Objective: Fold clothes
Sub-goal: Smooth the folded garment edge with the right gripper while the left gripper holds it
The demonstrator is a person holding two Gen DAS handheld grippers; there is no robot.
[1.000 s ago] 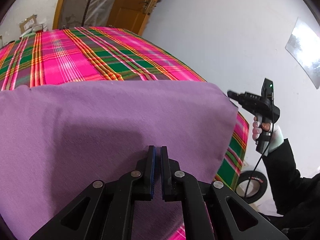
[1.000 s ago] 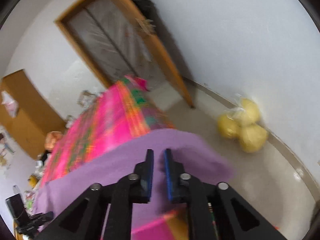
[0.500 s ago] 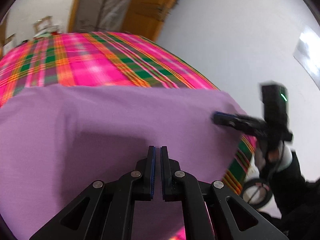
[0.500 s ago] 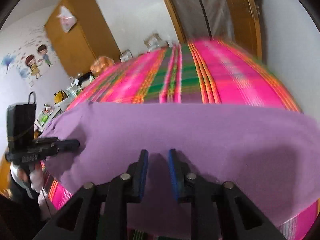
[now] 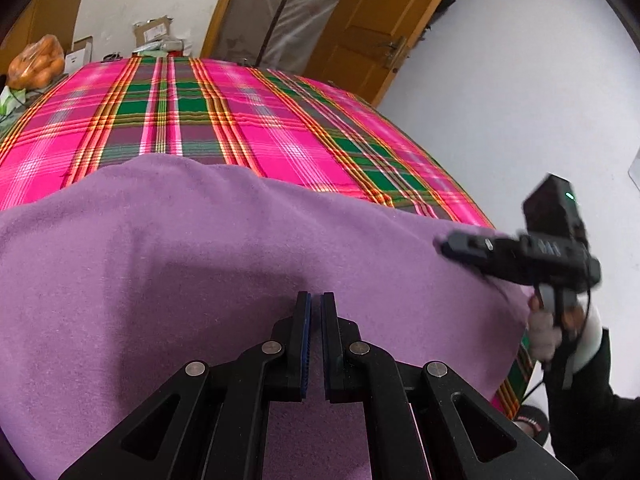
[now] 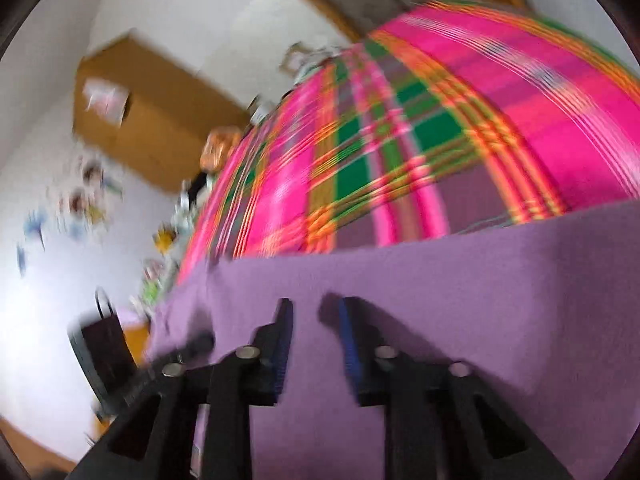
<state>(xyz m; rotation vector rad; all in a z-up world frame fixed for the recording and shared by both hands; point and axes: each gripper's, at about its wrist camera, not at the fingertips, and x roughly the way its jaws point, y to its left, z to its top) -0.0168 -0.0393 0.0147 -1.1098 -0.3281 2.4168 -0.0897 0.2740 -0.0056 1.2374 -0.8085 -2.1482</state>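
since a second earlier the right gripper (image 5: 448, 247) had swung in from beside the bed until its tip sat over the right end of the purple cloth (image 5: 240, 264), and its own view had turned from the floor and doorway to the plaid bedspread (image 5: 224, 120). the left view had shifted too, showing more of the bedspread and the cloth's far edge bulging upward.

the cloth lay across the near part of the bed, its long axis running left to right, right under both grippers and reaching away from them toward the far side. the left gripper (image 5: 316, 340) sat over the cloth's near middle with its jaws shut; whether any cloth was pinched between them could not be told. the right gripper (image 6: 316, 352) was blurred in its own view, jaws apart and closing, cloth beneath them but nothing clearly pressed. the right one looked nearer a free corner, at the cloth's right end, so a fold leftward along that axis seemed likely to start there.
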